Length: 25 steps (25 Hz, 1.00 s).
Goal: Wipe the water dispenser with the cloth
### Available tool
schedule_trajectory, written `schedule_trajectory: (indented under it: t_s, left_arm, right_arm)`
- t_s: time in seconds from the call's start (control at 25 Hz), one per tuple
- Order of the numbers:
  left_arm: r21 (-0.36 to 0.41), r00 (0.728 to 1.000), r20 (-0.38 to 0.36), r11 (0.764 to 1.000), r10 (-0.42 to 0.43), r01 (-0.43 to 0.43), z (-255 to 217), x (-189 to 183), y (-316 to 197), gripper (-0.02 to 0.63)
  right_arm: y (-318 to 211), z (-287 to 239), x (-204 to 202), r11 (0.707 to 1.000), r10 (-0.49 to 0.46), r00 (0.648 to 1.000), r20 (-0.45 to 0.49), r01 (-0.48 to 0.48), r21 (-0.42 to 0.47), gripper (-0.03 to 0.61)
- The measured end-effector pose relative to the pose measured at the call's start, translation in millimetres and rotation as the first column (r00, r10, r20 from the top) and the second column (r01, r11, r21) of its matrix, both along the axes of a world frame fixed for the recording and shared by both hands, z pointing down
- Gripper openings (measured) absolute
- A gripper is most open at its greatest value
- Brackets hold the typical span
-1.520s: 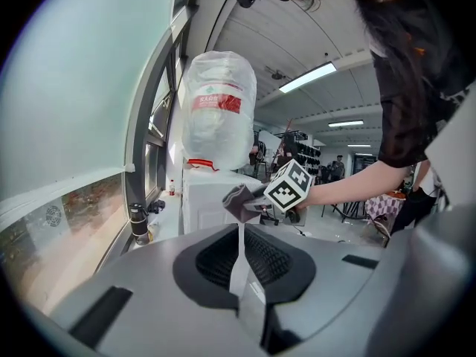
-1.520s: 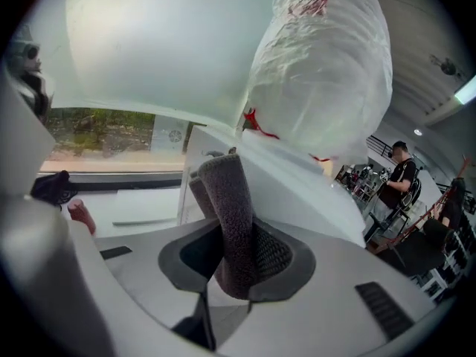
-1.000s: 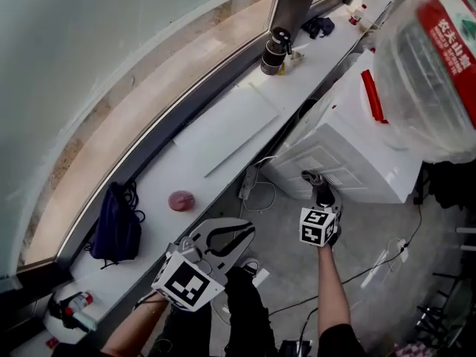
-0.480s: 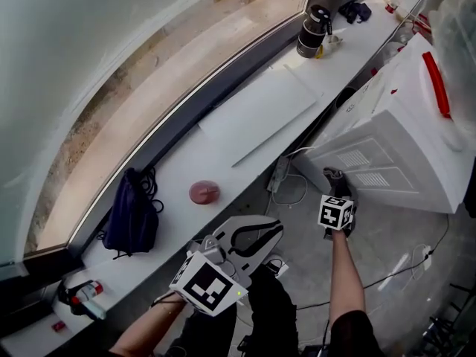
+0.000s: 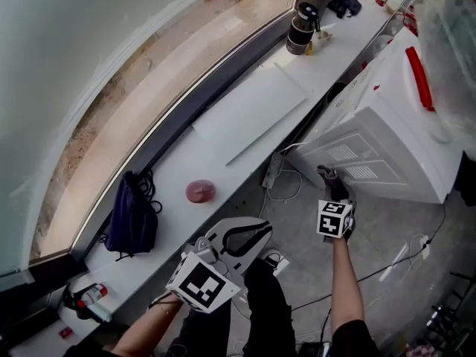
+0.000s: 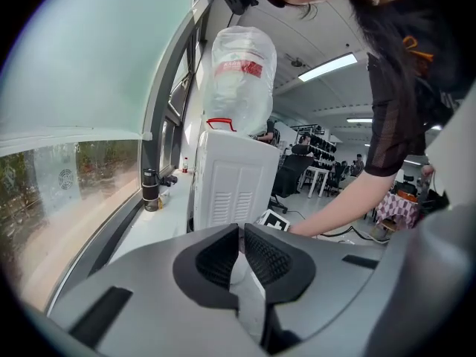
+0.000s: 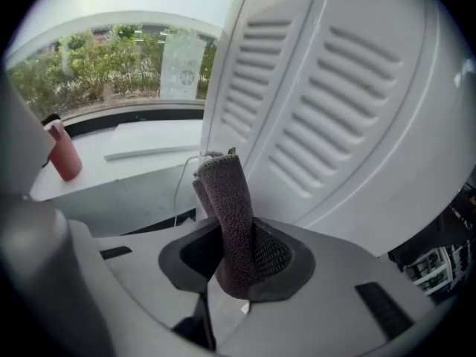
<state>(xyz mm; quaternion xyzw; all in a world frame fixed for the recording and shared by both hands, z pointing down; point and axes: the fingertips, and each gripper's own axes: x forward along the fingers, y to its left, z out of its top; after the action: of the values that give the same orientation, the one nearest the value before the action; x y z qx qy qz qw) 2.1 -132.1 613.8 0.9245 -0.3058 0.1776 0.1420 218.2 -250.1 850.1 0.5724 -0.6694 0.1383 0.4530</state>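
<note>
Dark-blue bag point(image 5: 132, 216) slumped far left on the white windowsill point(image 5: 167, 171), small pink round item point(image 5: 200, 191) just right of it on the same sill. Left gripper point(image 5: 256, 233) is low over the floor and well apart from the dispenser. Its jaws are drawn together with nothing between them, confirmed in the left gripper view point(image 6: 242, 245). White flat board point(image 5: 253, 114) lies further along the sill, with a dark cylindrical flask point(image 5: 301, 30) standing past its far end. Power strip point(image 5: 274, 172) on the floor below the sill edge. Right gripper point(image 5: 331, 188) is clamped on the grey cloth point(image 5: 326, 174), which sticks up out of the jaws point(image 7: 227, 207). Cloth tip sits right at the louvred panel of the white water dispenser point(image 5: 387, 117); can't confirm contact. Clear water bottle point(image 5: 455, 21) sits on top, far right.
</note>
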Motion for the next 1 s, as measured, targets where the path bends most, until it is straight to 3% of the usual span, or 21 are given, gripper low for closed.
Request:
schedule_trajectory:
  t_s: [0.2, 0.52, 0.76, 1.0]
  left_arm:
    - [0.035, 0.999, -0.011, 0.999, 0.033, -0.033, -41, 5, -8, 0.037]
    - [0.076, 0.994, -0.011, 0.991, 0.113, -0.112, -96, -5, -10, 0.037]
    - [0.114, 0.988, -0.017, 0.982, 0.154, -0.151, -127, -13, -18, 0.037]
    - [0.138, 0.986, -0.056, 0.979, 0.158, -0.149, -144, -12, -32, 0.037]
  right_arm:
    - [13, -87, -13, 0.996, -0.075, 0.996, 0.051, 0.073, 0.048, 0.101]
    - [23, -236, -26, 0.993, -0.06, 0.989, 0.134, 0.046, 0.105, 0.101]
    - [-1, -346, -21, 0.974, -0.027, 0.989, 0.145, -0.007, 0.226, 0.101]
    - [-25, -397, -38, 0.952, -0.041, 0.989, 0.139, -0.004, 0.308, 0.101]
